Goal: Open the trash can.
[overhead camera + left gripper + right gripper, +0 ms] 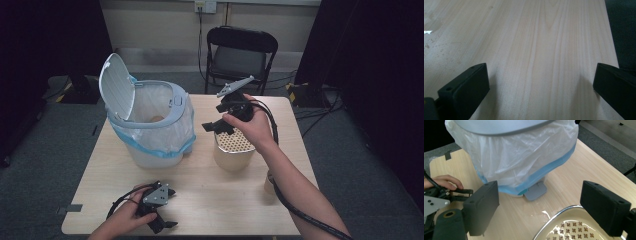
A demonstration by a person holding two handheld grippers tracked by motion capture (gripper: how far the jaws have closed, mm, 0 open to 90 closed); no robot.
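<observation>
The right tool (216,126) hangs with its jaws spread wide and nothing between them, just above the near-left rim of the cream, perforated-top metal canister (233,150). That canister stands mid-bench, just right of the white pedal bin lined with a clear, blue-edged bag (150,125). The left tool (539,82), jaws also wide and empty, rests low on the pale wooden bench (210,200) near its front edge.
</observation>
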